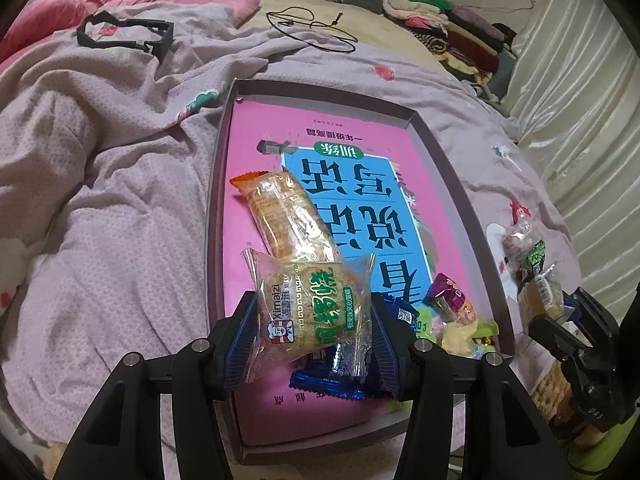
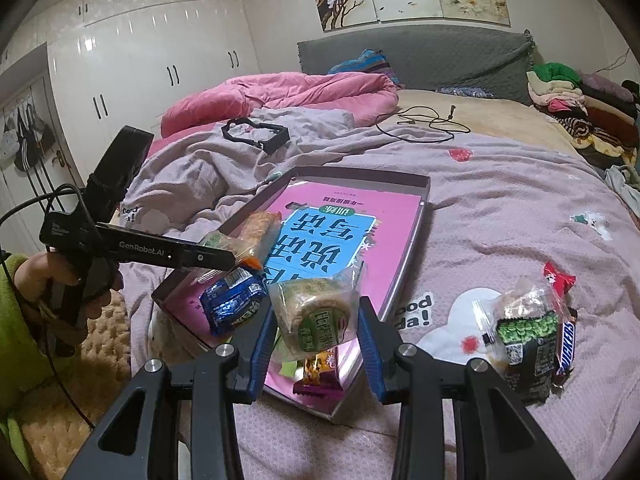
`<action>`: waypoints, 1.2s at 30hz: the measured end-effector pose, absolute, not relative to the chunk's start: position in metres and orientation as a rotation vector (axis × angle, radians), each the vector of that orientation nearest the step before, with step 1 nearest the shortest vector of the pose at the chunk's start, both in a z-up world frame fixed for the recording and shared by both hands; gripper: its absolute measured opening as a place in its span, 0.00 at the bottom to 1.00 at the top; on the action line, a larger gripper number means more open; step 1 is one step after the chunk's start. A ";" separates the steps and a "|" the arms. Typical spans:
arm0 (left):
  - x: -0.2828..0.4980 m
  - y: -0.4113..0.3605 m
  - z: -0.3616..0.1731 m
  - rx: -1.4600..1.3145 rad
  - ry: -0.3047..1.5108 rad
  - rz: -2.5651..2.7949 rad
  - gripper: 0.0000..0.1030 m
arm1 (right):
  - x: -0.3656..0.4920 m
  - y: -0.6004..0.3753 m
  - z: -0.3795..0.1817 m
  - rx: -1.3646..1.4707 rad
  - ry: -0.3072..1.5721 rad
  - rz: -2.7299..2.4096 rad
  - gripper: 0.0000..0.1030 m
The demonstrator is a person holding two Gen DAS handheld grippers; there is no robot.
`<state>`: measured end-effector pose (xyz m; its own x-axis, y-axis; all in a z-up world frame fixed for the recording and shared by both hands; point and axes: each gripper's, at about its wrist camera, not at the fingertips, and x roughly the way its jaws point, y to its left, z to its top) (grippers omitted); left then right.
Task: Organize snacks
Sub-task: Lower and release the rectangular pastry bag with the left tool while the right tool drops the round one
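The left gripper (image 1: 314, 330) is pointing steeply down over the near end of the shallow tray (image 1: 460, 184) lying on the bed (image 1: 100, 184), its fingers (image 1: 240, 336) partly closed and pinching a clear-wrapped Ximaizi cake packet (image 1: 316, 312) by its sides. The right gripper (image 2: 316, 340) is angling down over the tray's near right corner, its fingers (image 2: 370, 344) narrowly apart and clamping a round green-labelled pastry packet (image 2: 316, 320). Inside the tray an orange-ended cracker packet (image 1: 284, 216) is lying along the left wall, with small wrapped snacks (image 1: 452, 312) crowding the near end; the far half is lying bare. More snacks, including a Snickers bar (image 2: 566, 344), are sitting on the bed just right of the tray.
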<state>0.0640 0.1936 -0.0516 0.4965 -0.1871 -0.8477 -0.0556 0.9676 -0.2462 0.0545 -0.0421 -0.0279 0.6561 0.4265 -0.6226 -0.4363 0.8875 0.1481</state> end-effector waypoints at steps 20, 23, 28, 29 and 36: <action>0.056 0.191 -0.051 -0.213 1.057 -0.056 0.55 | 0.084 -0.024 -0.052 -0.075 0.784 0.457 0.39; 0.054 0.190 -0.050 -0.212 1.058 -0.053 0.55 | 0.087 -0.025 -0.054 -0.072 0.789 0.445 0.40; 0.053 0.190 -0.050 -0.208 1.062 -0.049 0.55 | 0.087 -0.029 -0.057 -0.041 0.798 0.442 0.41; 0.053 0.189 -0.050 -0.209 1.062 -0.048 0.55 | 0.086 -0.029 -0.058 -0.039 0.799 0.444 0.41; 0.054 0.189 -0.050 -0.208 1.062 -0.048 0.55 | 0.081 -0.031 -0.057 -0.036 0.794 0.448 0.41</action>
